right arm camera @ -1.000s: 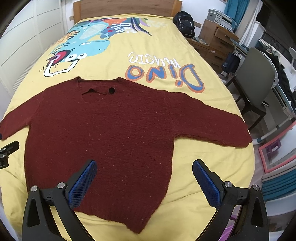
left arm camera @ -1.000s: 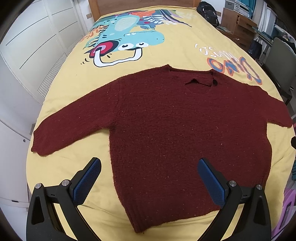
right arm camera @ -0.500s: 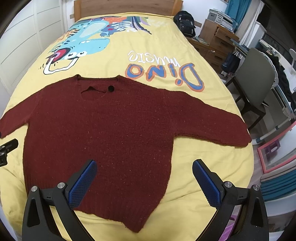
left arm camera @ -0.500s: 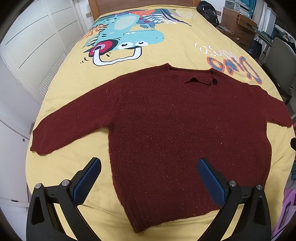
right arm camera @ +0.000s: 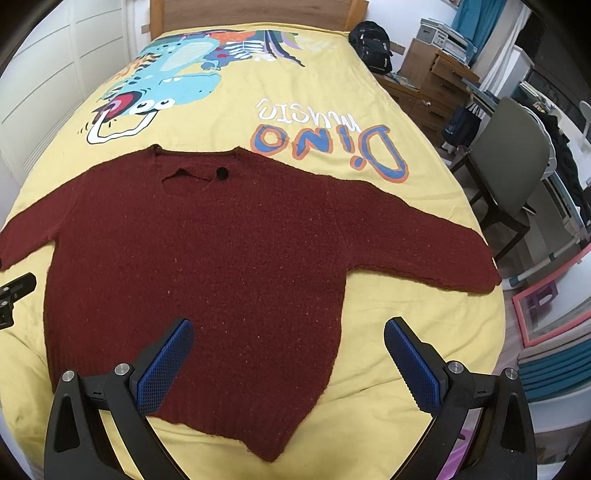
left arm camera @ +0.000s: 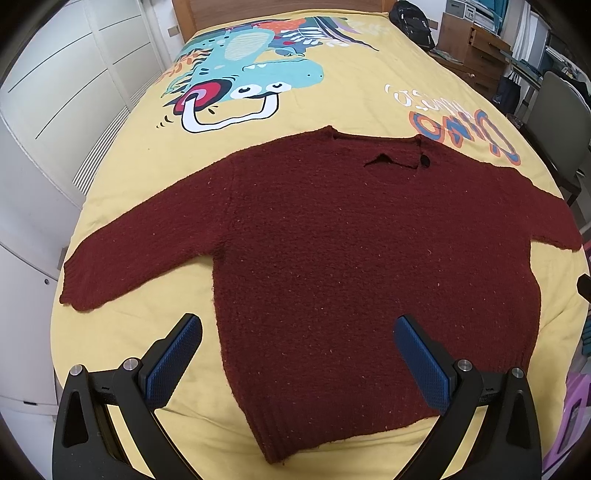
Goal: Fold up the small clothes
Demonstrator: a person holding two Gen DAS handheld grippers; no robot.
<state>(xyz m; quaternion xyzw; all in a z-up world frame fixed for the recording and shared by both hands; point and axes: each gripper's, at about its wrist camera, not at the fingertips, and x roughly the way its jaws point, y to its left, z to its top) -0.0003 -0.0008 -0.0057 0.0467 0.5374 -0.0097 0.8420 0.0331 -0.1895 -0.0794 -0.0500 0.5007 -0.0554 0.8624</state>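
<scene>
A dark red knit sweater (left arm camera: 332, 258) lies flat on the yellow bed cover, both sleeves spread out, neck toward the headboard; it also shows in the right wrist view (right arm camera: 221, 258). My left gripper (left arm camera: 295, 354) is open and empty, held above the sweater's lower left hem. My right gripper (right arm camera: 288, 358) is open and empty, held above the lower right hem. The left gripper's tip (right arm camera: 14, 291) shows at the left edge of the right wrist view.
The bed (left arm camera: 110, 332) has a dinosaur print (left arm camera: 251, 85) and a wooden headboard (right arm camera: 251, 11). White wardrobe doors (left arm camera: 55, 92) stand left. A grey chair (right arm camera: 517, 155), wooden drawers (right arm camera: 432, 85) and a black backpack (right arm camera: 371, 44) stand right.
Both views have shifted slightly; the sweater sits a little lower and closer in the frames. Both grippers stay open and the sweater has not moved on the bed.
</scene>
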